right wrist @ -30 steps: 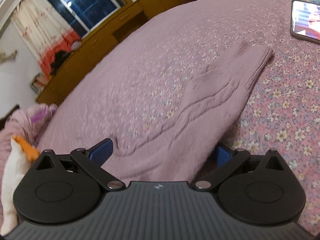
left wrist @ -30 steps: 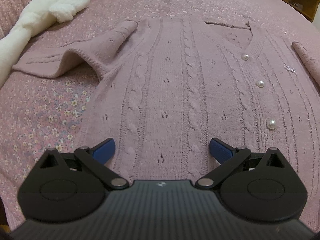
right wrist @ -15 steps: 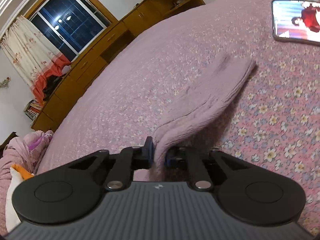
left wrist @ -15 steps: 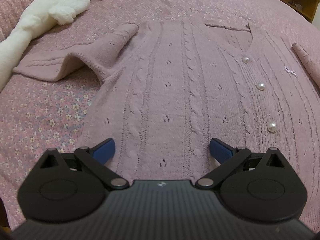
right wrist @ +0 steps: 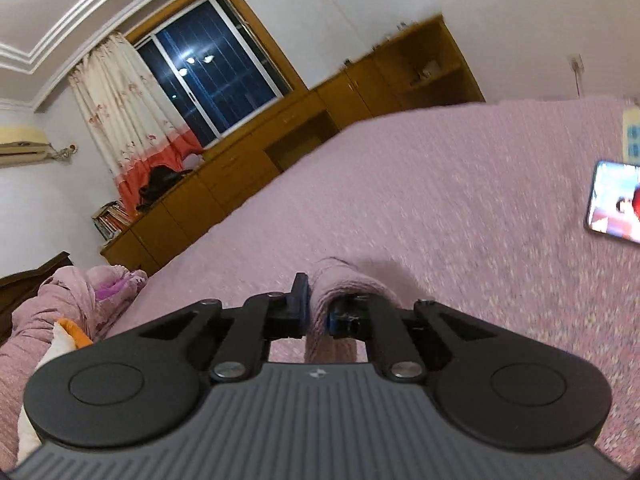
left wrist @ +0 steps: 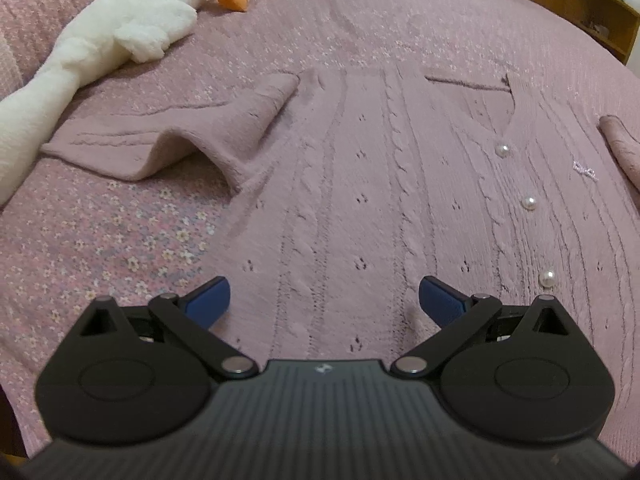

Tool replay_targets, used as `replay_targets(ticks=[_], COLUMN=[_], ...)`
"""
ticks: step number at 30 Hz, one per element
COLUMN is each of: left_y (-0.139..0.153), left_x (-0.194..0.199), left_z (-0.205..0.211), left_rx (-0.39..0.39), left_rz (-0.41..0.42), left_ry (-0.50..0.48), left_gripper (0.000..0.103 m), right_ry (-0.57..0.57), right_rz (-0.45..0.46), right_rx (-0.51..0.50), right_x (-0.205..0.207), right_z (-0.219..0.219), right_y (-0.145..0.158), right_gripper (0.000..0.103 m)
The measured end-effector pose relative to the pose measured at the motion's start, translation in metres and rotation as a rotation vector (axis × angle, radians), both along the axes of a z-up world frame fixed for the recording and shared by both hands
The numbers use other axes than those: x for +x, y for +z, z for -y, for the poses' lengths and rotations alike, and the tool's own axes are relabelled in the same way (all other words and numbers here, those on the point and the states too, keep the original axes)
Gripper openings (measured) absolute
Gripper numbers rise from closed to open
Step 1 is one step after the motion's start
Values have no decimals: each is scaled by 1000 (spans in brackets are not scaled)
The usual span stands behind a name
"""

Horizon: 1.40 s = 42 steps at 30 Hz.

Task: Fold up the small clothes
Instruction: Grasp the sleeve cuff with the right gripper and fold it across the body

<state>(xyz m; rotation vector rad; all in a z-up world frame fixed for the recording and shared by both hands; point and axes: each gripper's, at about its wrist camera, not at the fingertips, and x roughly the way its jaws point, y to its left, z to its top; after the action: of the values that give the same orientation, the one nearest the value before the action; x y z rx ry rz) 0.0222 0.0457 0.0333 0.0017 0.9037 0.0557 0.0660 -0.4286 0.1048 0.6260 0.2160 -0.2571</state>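
Observation:
A mauve knitted cardigan (left wrist: 380, 184) with pearl buttons lies flat on the bed, front up. One sleeve (left wrist: 168, 144) lies bent out to the left, rumpled. My left gripper (left wrist: 322, 300) hovers open over the cardigan's lower hem with nothing between its blue pads. The other sleeve (left wrist: 620, 148) shows only at the right edge of the left wrist view. In the right wrist view my right gripper (right wrist: 318, 314) is shut on that sleeve (right wrist: 340, 284), which is bunched between the pads and lifted off the bedspread.
A white plush goose (left wrist: 100, 40) with an orange beak lies at the far left of the bed. A lit phone (right wrist: 612, 208) rests on the bedspread to the right. Wooden cabinets (right wrist: 248, 176), a curtain and a dark window stand beyond the bed.
The right gripper went from open over the flat sleeve to shut on it, then rose, pulling the sleeve up. The left gripper stayed almost still and open.

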Motion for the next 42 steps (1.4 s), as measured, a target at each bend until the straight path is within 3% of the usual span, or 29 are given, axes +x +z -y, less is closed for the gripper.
replay_targets(ticks=[10, 14, 20, 27, 35, 42], left_y=[13, 19, 28, 27, 18, 14], left_x=[-3, -1, -5, -8, -11, -12], left_z=[-19, -30, -47, -60, -66, -66], left_rx=[-12, -17, -22, -7, -14, -13], left_rz=[37, 54, 84, 99, 82, 77], left_ry=[25, 47, 69, 76, 75, 63], left_gripper=[103, 103, 103, 103, 103, 103], right_ry=[60, 107, 183, 306, 432, 532], right_rz=[52, 58, 50, -25, -164, -267], right_rx=[-154, -214, -261, -276, -294, -246], right_x=[-21, -19, -3, 36, 71, 83], right_z=[-80, -133, -208, -277, -343, -361], right_y=[65, 90, 103, 66, -13, -63], right_gripper=[10, 10, 10, 10, 10, 11])
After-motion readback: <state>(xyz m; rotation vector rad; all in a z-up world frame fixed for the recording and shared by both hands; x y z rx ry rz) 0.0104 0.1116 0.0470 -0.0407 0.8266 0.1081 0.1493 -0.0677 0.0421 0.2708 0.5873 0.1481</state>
